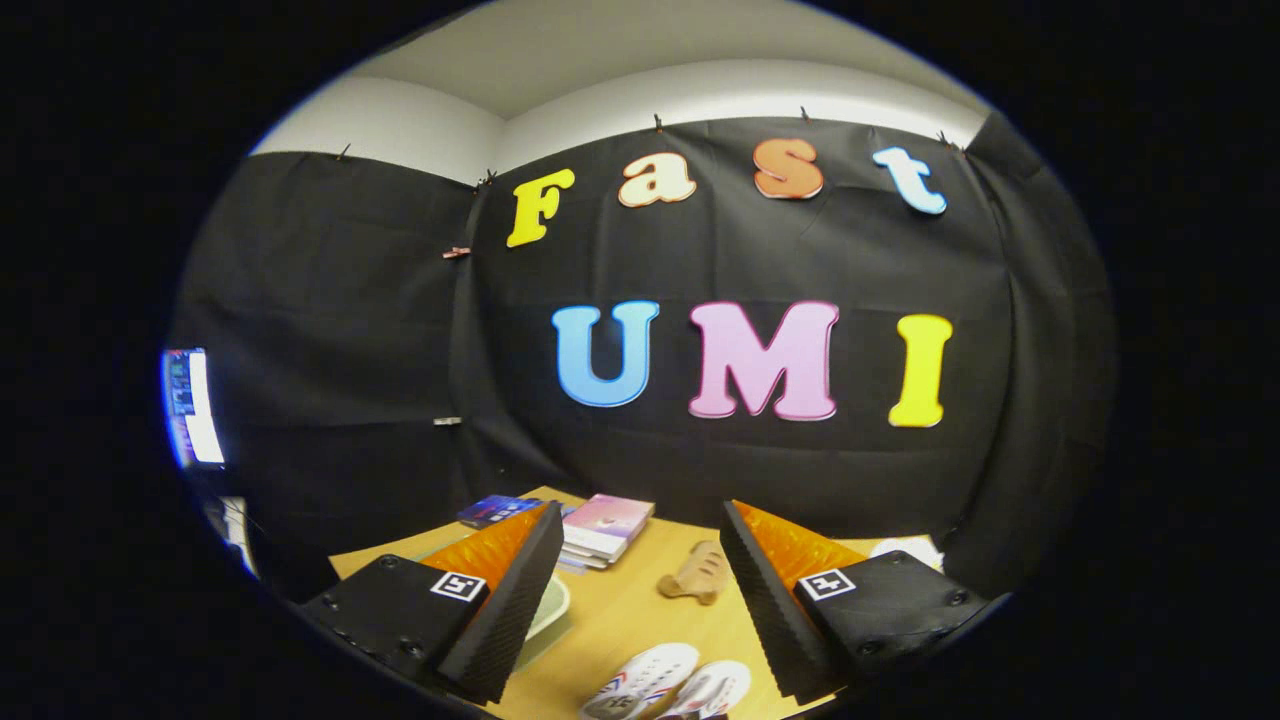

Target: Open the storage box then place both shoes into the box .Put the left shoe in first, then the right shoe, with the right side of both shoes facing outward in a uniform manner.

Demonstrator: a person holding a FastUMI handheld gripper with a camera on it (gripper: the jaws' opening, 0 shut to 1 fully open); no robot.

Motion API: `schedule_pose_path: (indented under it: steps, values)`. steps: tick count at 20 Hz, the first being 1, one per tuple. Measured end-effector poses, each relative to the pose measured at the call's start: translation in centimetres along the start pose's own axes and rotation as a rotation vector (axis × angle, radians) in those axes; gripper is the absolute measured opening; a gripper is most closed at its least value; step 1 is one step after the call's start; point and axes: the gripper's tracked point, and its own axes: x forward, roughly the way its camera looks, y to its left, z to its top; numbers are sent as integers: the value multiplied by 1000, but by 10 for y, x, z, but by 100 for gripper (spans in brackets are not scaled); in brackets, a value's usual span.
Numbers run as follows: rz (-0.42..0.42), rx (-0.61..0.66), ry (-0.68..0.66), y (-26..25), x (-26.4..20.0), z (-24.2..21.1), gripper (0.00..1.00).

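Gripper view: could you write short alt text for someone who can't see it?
Open tongs hover above a wooden table, holding nothing, with a pair of white shoes between the fingers. Beyond lie a tan toy and stacked books, before a black cloth wall.

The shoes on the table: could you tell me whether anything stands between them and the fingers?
Nothing visible does. The gripper is open above the wooden table, and the two white shoes lie side by side in the gap between its fingers, with bare tabletop around them.
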Motion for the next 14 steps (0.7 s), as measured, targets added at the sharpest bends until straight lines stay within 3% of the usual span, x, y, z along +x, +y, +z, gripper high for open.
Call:
schedule_pose_path:
  steps: [5, 10, 14]
  values:
    - [242, 327, 171, 37, 19, -56, 98]
    - [399, 657, 429, 67, 34, -137, 98]
    - [462, 880, 612, 87, 44, -192, 98]
